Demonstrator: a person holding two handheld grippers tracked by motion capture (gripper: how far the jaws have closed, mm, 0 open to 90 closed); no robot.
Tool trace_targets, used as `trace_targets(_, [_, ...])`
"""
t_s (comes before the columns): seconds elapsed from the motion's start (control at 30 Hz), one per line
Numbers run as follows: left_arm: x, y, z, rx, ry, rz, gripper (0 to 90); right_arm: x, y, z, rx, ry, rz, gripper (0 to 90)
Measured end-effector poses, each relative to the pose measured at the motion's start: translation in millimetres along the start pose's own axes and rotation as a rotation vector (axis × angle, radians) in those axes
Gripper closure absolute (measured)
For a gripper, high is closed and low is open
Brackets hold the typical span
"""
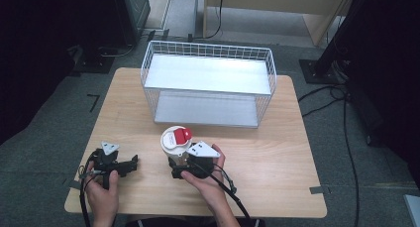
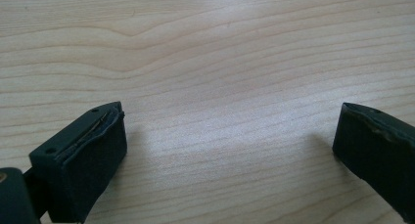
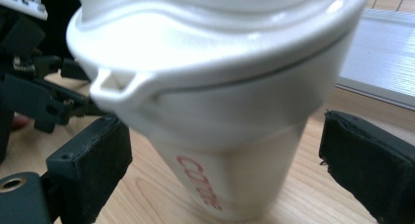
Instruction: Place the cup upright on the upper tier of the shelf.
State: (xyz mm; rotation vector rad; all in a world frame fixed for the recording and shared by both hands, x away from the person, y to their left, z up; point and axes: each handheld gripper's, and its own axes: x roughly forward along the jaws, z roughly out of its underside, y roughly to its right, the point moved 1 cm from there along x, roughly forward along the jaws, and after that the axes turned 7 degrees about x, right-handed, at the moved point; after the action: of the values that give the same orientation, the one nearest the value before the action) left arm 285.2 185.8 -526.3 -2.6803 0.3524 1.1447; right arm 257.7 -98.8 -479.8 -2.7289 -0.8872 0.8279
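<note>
light wood table [image 1: 277, 152] on grey floor [image 1: 44, 123], white wire basket [image 1: 208, 83] at its far middle, white lidded cup [image 1: 177, 140] standing near front centre

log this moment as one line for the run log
right gripper: open, jaws either side of cup | left gripper: open over bare table | wire basket: behind cup

In the right gripper view the cup [image 3: 230, 136] is being cut off by the top edge, and its red lettering is too blurred to read. In the high view the right gripper [image 1: 185, 162] is covering the cup's lower body. The basket [image 3: 386, 43] is showing just a corner at the right edge.
</note>
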Motion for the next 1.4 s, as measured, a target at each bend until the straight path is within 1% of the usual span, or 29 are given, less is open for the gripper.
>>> trace_targets(0.13, [0.0,-0.1,0.0,0.001,0.0,0.0,0.0,3.4,-2.2,-0.7,0.015,0.015,0.005,4.7])
trace_targets(0.2, [0.0,0.0,0.0,0.0,0.0,0.0,0.0,7.6,-4.6,-0.9,0.031,0.023,0.007,4.1])
trace_targets(0.3, [0.0,0.0,0.0,0.0,0.0,0.0,0.0,10.5,-6.2,-0.8,0.028,0.034,0.008,3.7])
trace_targets(0.33, [0.0,0.0,0.0,0.0,0.0,0.0,0.0,13.5,-7.8,-0.5,0.026,0.046,0.02,3.1])
trace_targets(0.4, [0.0,0.0,0.0,0.001,-0.001,0.0,0.0,14.8,-8.0,-0.4,0.028,0.052,0.023,3.1])
trace_targets(0.47, [0.0,0.0,0.0,0.001,0.0,0.0,0.0,17.4,-8.1,0.0,0.033,0.068,0.03,3.0])
trace_targets(0.5, [0.0,0.0,0.0,0.0,0.0,0.0,0.0,20.0,-8.8,0.7,0.029,0.086,0.036,2.4])
trace_targets(0.53, [0.0,0.0,0.0,0.0,0.0,0.0,0.0,20.0,-8.8,0.7,0.029,0.086,0.036,2.4])
trace_targets(0.67, [0.0,0.0,0.0,0.0,0.0,0.0,0.0,23.5,-10.8,2.6,0.03,0.118,0.054,2.1])
trace_targets(0.8, [0.0,0.0,0.0,0.0,0.0,0.0,0.0,26.4,-12.2,3.6,0.02,0.146,0.073,2.0])
trace_targets(0.93, [0.0,0.0,0.0,0.0,0.0,0.0,0.0,28.3,-13.0,4.7,0.016,0.157,0.081,2.1])
trace_targets(1.0, [0.0,0.0,0.0,0.001,0.0,0.0,0.0,30.9,-14.2,6.6,0.012,0.165,0.096,2.1])
trace_targets(1.03, [0.0,0.0,0.0,0.001,0.0,0.0,0.0,30.9,-14.2,6.6,0.012,0.165,0.096,2.1])
trace_targets(1.1, [0.0,0.0,0.0,0.0,0.0,0.0,0.0,32.1,-14.6,7.3,0.006,0.169,0.1,2.9])
trace_targets(1.13, [0.0,-0.1,0.0,0.001,0.0,0.0,0.0,32.1,-14.8,7.4,0.003,0.178,0.108,4.9])
trace_targets(1.2, [0.0,0.0,0.0,0.001,0.0,0.0,0.0,32.1,-15.9,7.9,-0.013,0.193,0.122,5.9])
trace_targets(1.4, [0.0,0.0,0.0,0.0,0.0,0.0,0.0,31.9,-16.1,10.9,-0.033,0.223,0.129,7.4])
